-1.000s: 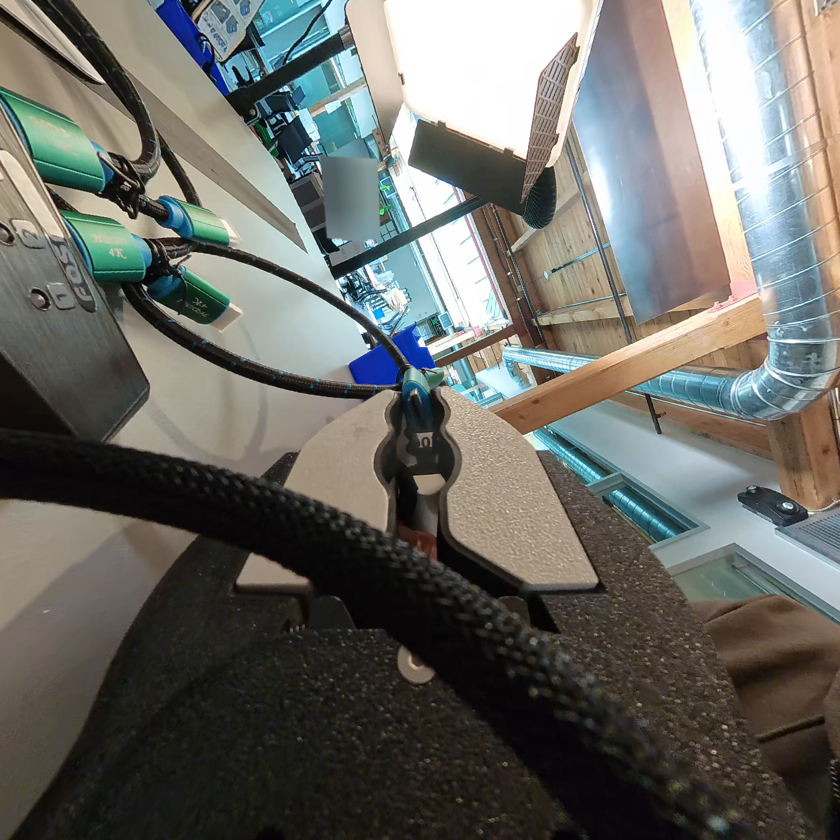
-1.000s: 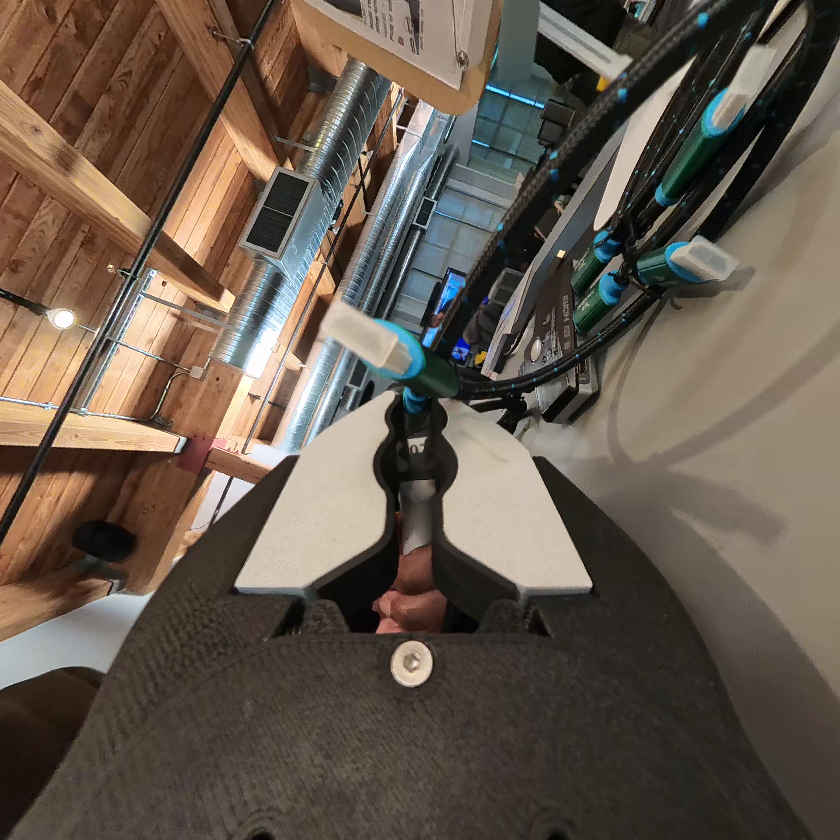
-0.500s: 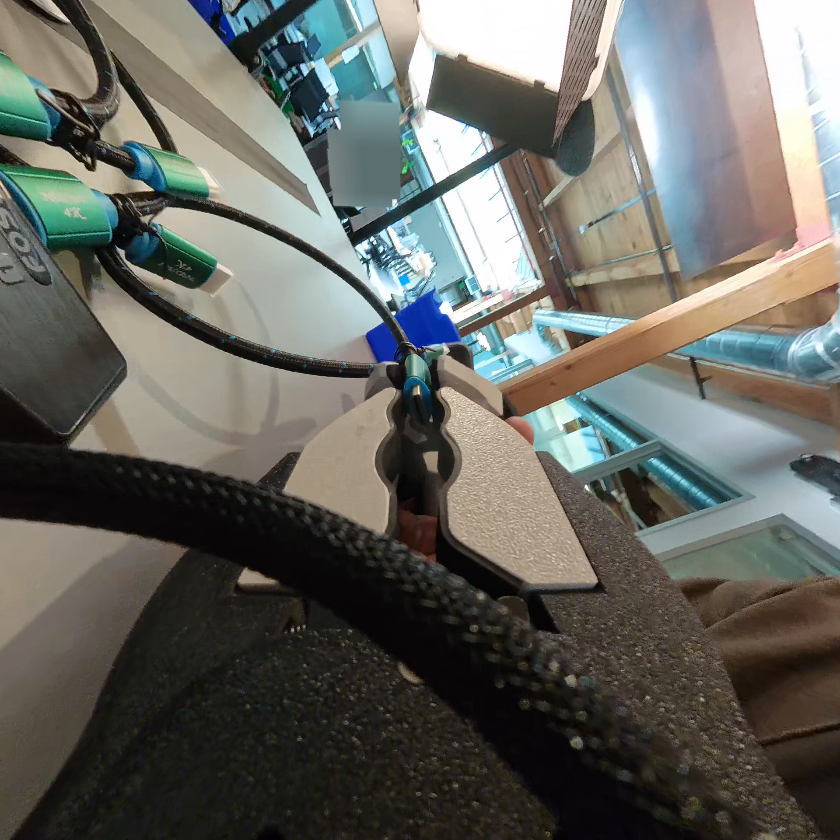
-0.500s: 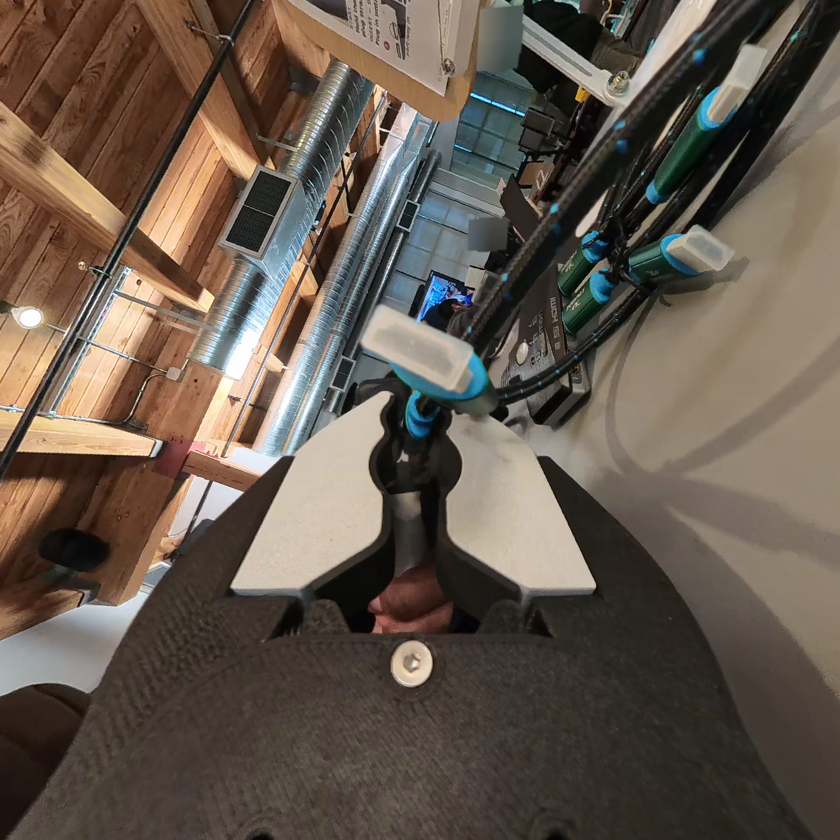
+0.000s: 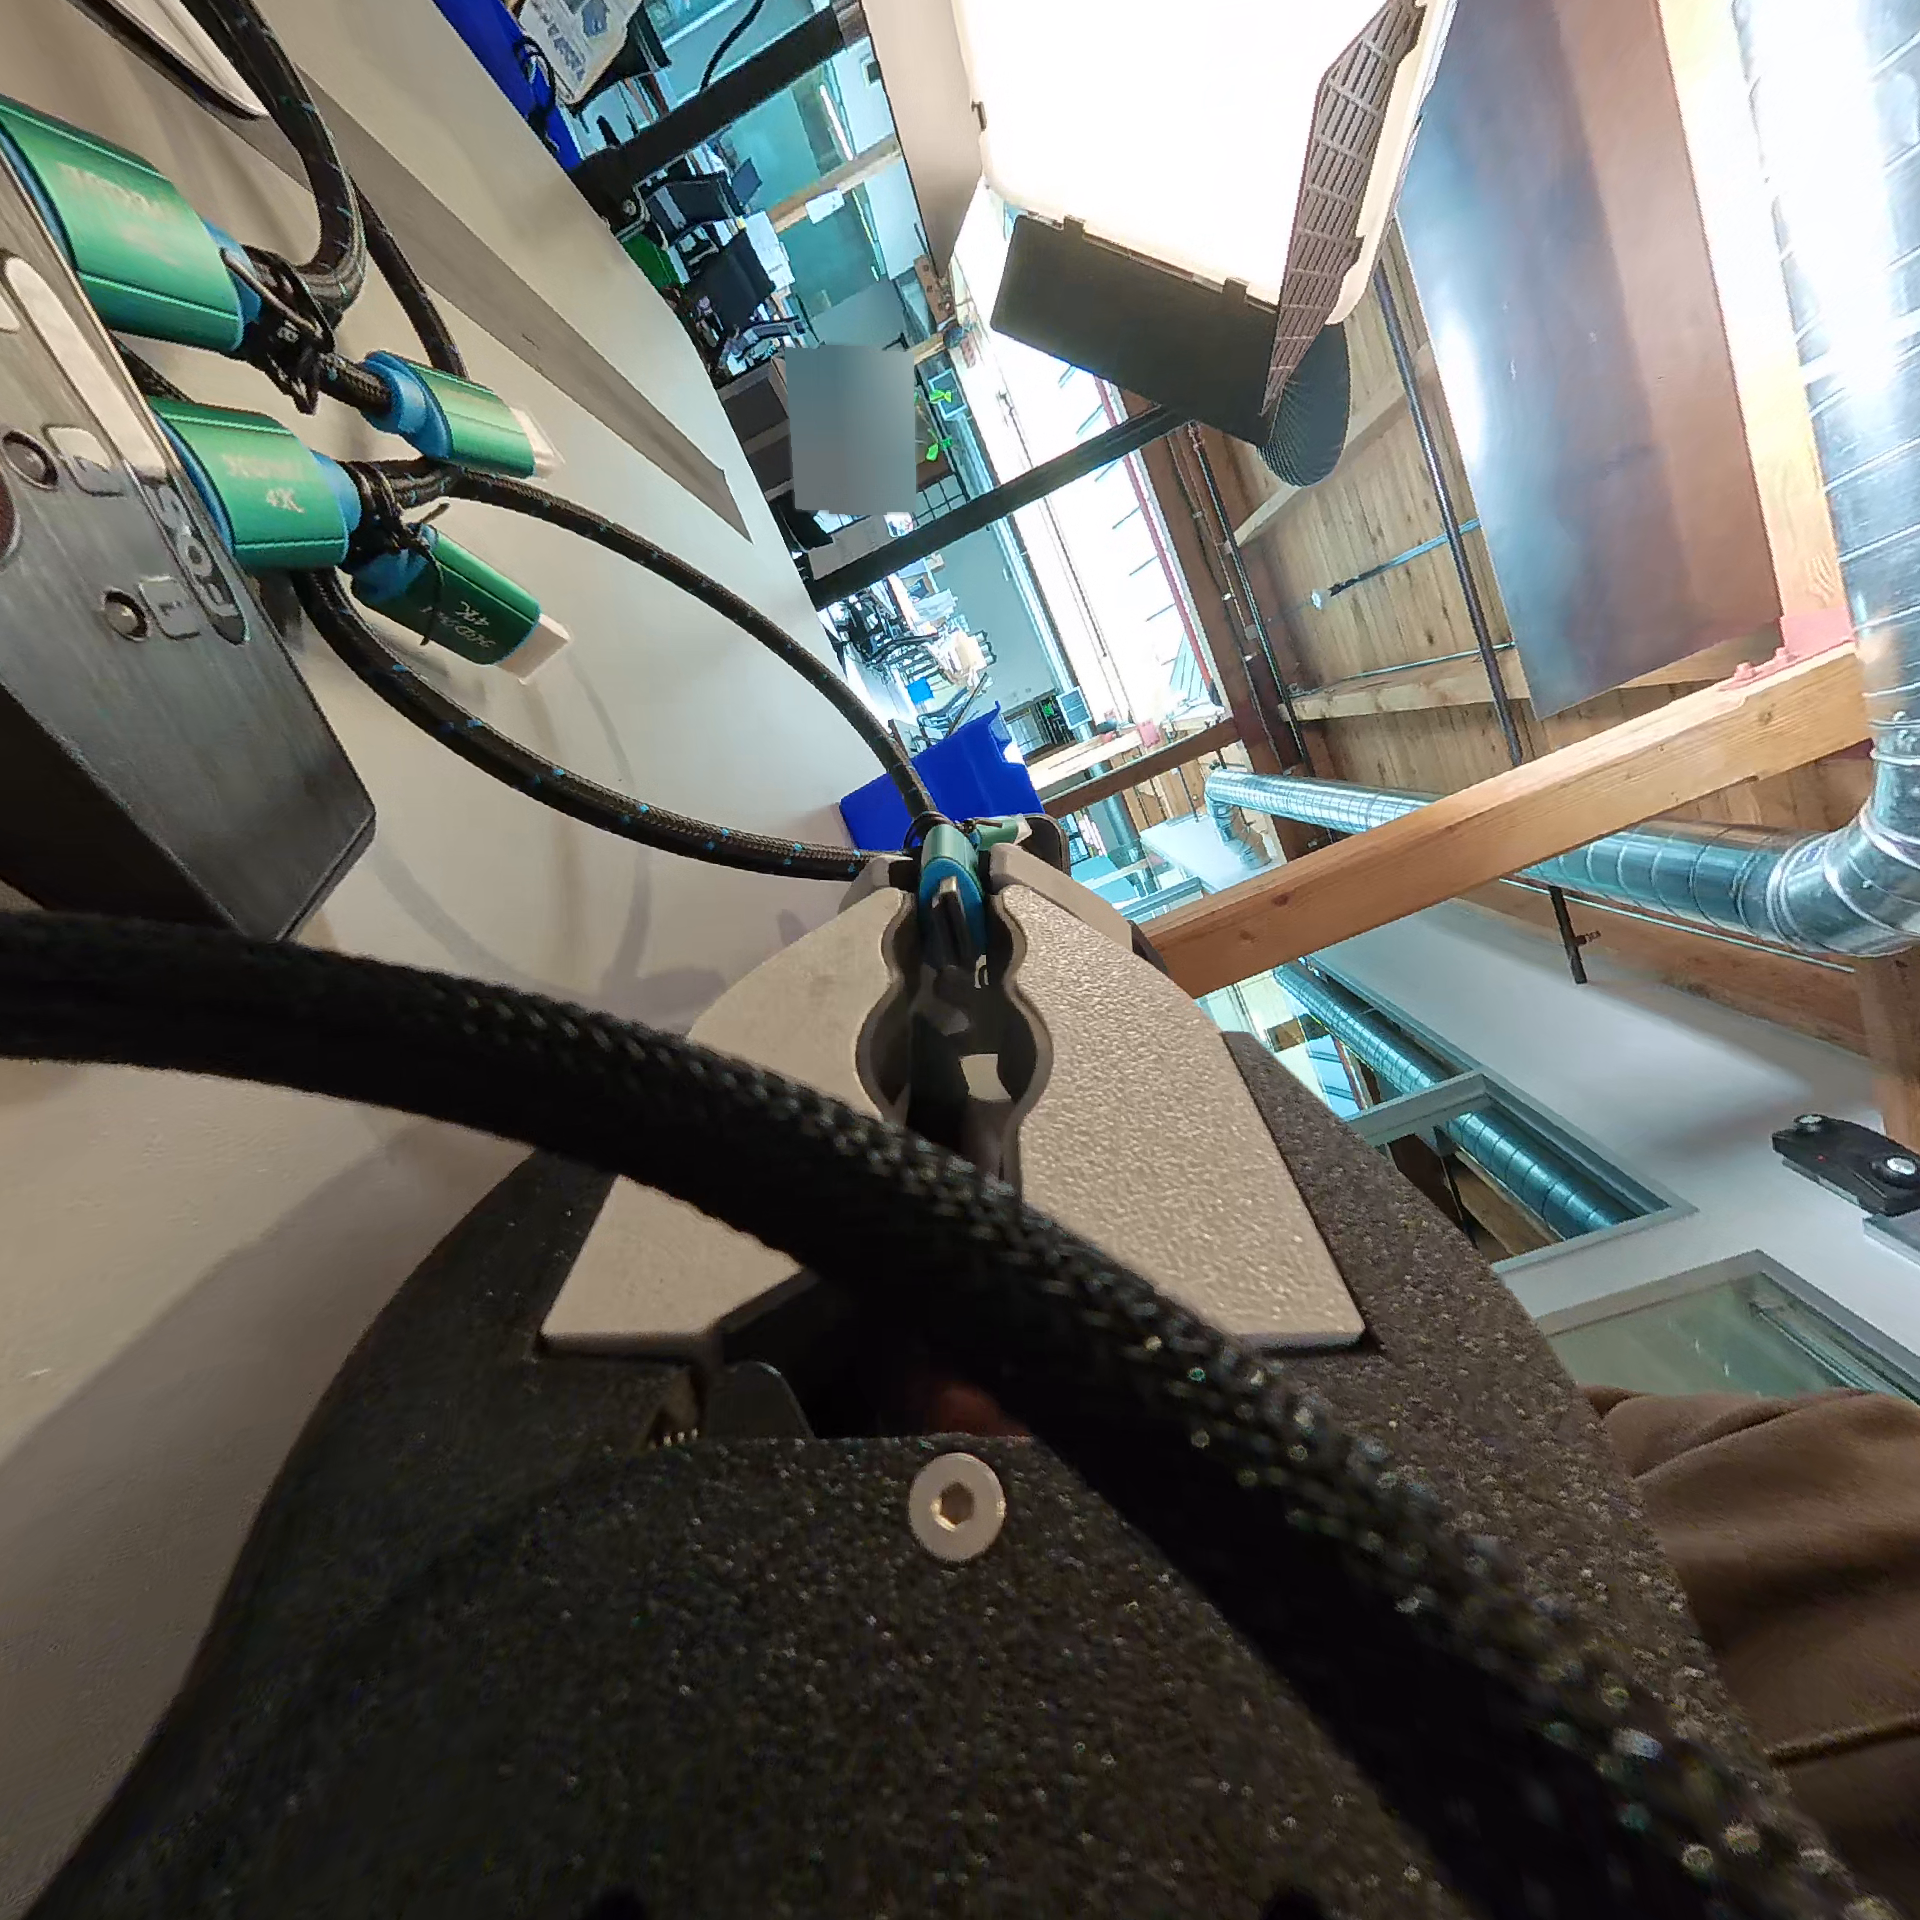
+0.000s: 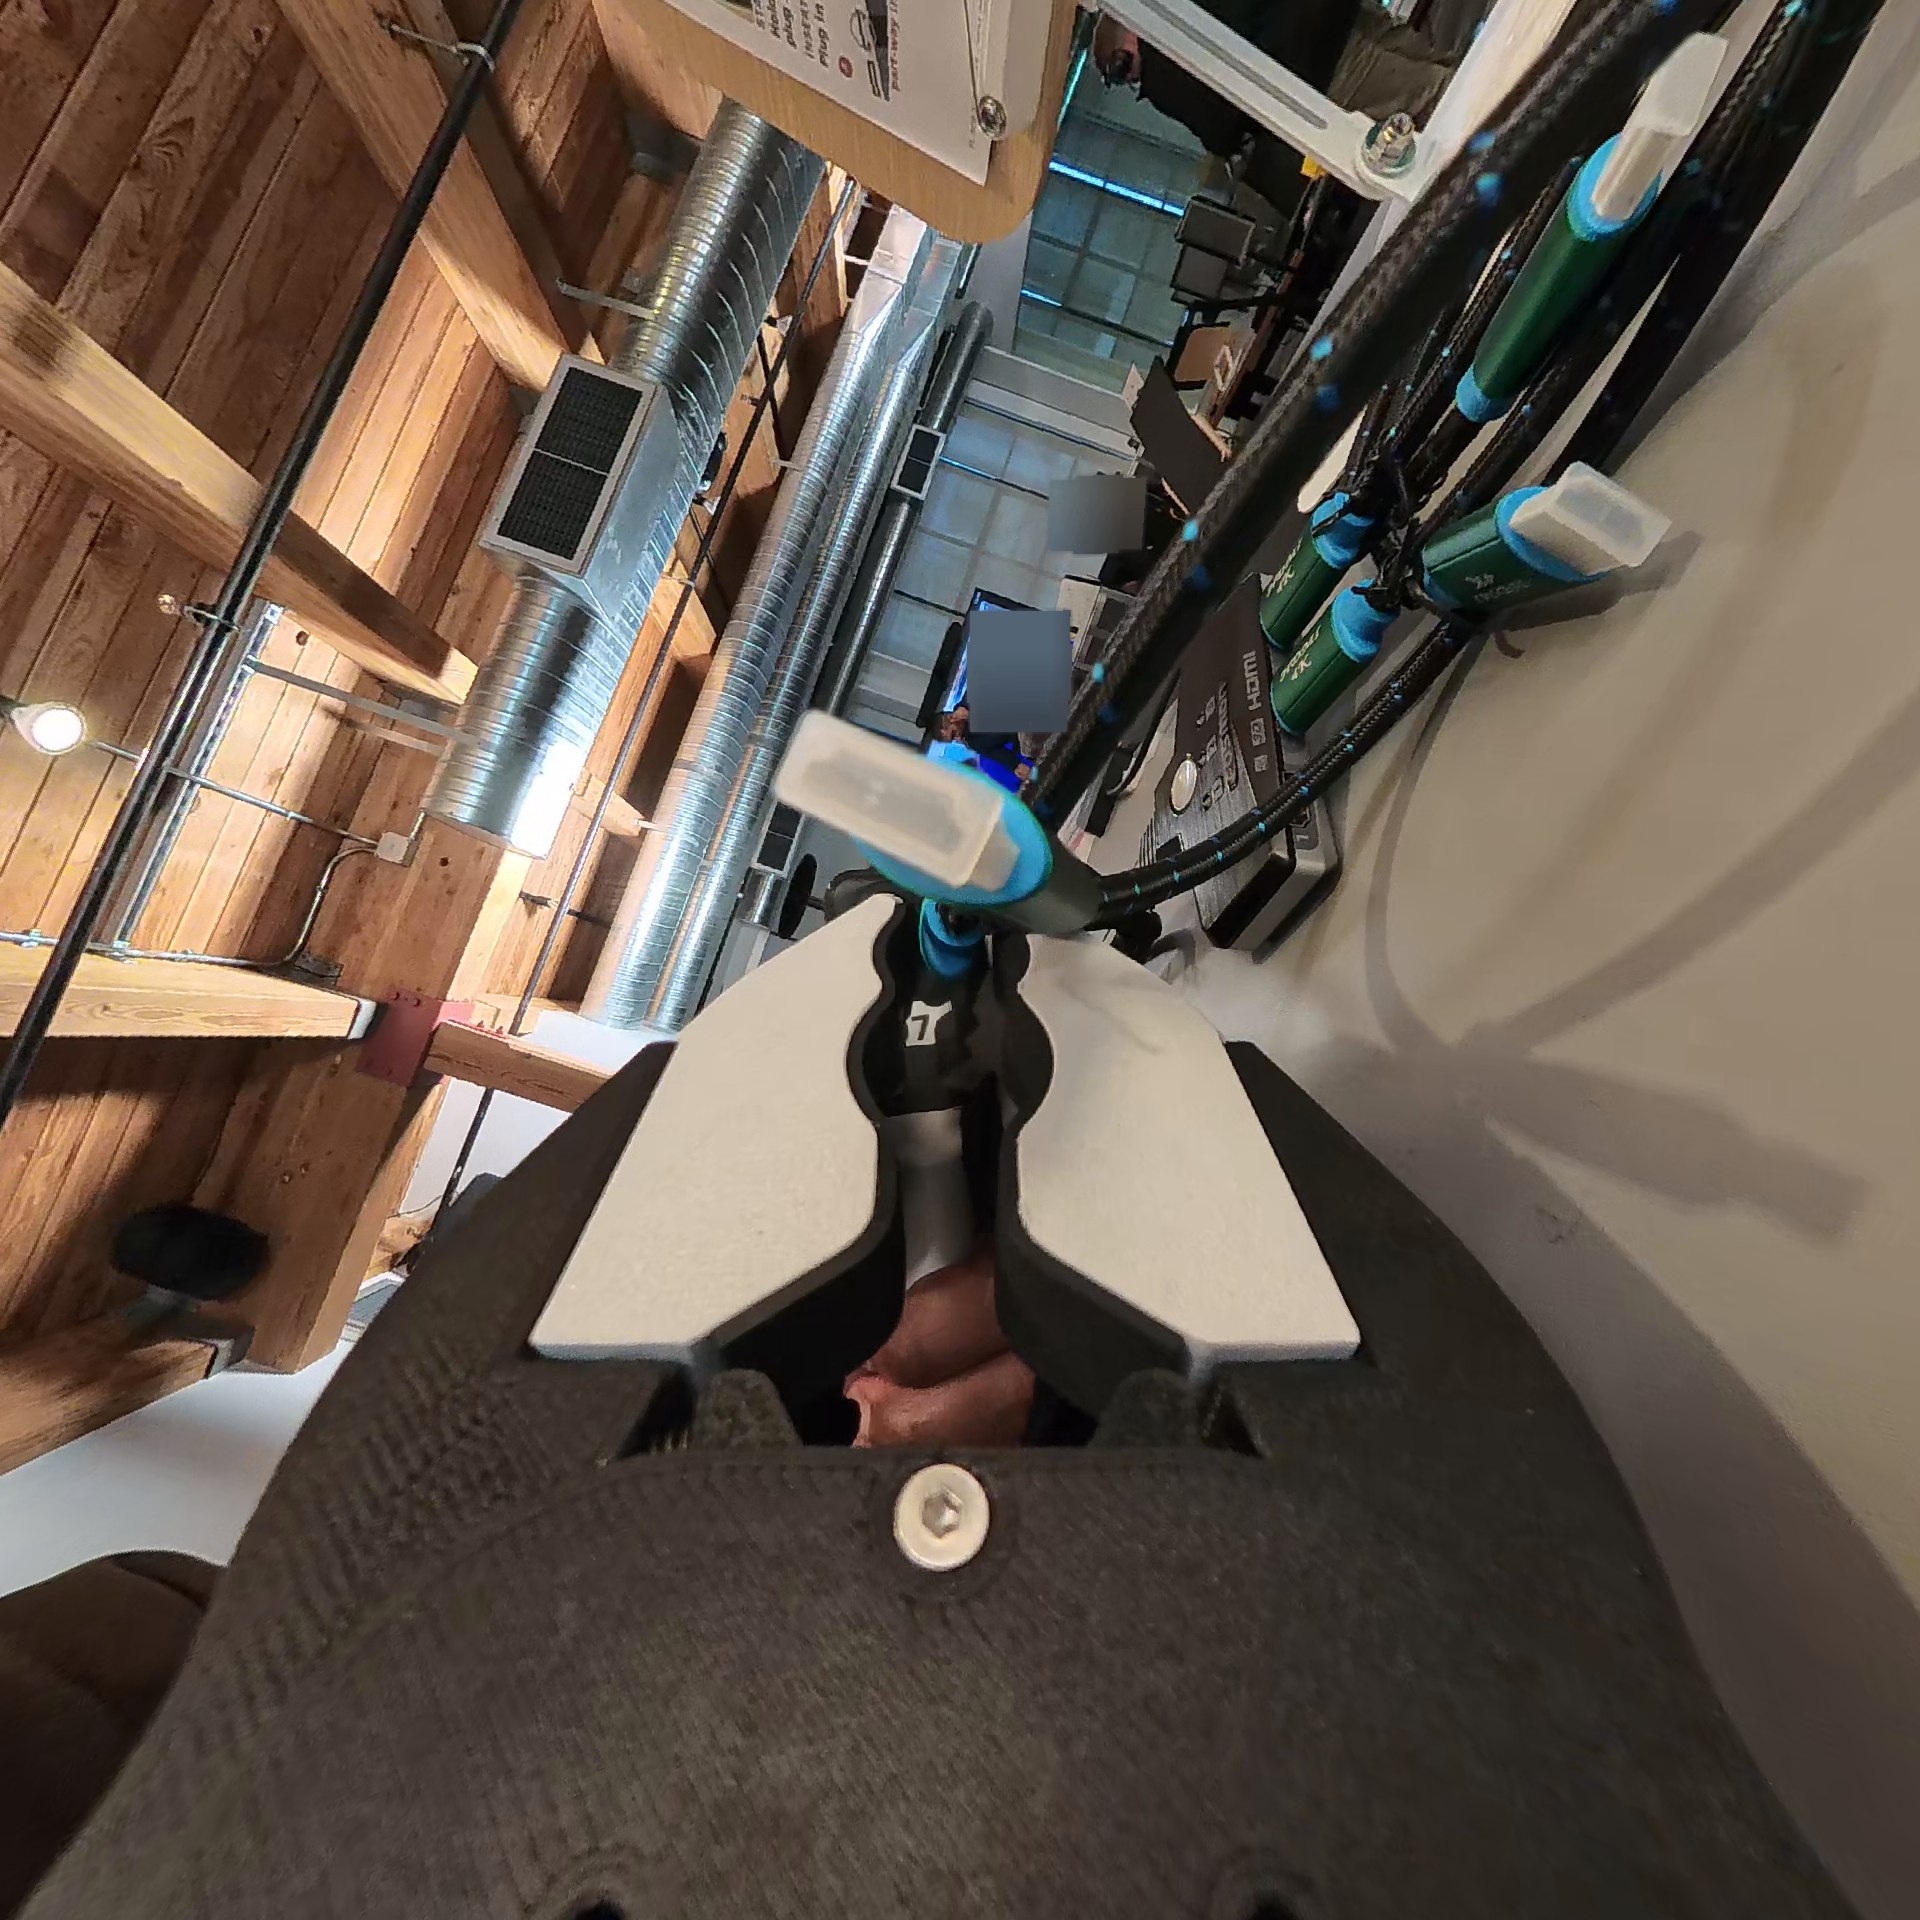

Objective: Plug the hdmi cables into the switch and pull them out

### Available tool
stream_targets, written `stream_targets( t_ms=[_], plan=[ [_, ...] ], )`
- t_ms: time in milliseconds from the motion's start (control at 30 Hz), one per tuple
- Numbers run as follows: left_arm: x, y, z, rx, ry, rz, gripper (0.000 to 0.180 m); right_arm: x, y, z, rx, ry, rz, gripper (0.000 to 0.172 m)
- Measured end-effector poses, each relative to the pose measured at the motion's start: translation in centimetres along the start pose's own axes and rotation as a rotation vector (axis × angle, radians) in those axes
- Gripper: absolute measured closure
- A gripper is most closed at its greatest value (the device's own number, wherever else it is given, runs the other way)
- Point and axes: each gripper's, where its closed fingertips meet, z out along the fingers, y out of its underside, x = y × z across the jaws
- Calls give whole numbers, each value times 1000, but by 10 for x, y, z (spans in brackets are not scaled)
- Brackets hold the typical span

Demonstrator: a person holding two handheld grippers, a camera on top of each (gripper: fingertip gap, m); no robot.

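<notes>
**2 grippers, each clamped on a cable plug**

The left gripper is narrowly closed on a green metal cable plug with a blue collar; its black braided cable curves left toward the black metal switch box on the pale grey worktop. The right gripper pinches the blue collar behind a capped green plug, just above its fingertips.

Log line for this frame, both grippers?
left gripper: shut on plug | right gripper: shut on cable | capped plug above
</notes>
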Motion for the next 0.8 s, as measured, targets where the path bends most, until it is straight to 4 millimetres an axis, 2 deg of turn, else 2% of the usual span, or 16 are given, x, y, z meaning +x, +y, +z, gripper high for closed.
stream_targets(
  t_ms=[267, 400, 633, 700, 800],
  plan=[
    [0, 0, 0, 2, -2, 4, 169, -1, 0, 0, -13, -12, 8, 159],
    [2, -1, 0, -12, 6, 35, 168, -3, -1, 0, 1, -4, -44, 160],
    [11, -24, -18, 25, 22, 217, 148, -8, -4, 0, 3, -28, -89, 159],
    [21, -27, -19, 44, 88, 221, 141, -10, -4, 0, 6, -43, -90, 159],
    [63, -47, -35, 190, 456, -28, 134, -12, -10, -2, 33, -81, -75, 158]
  ],
)
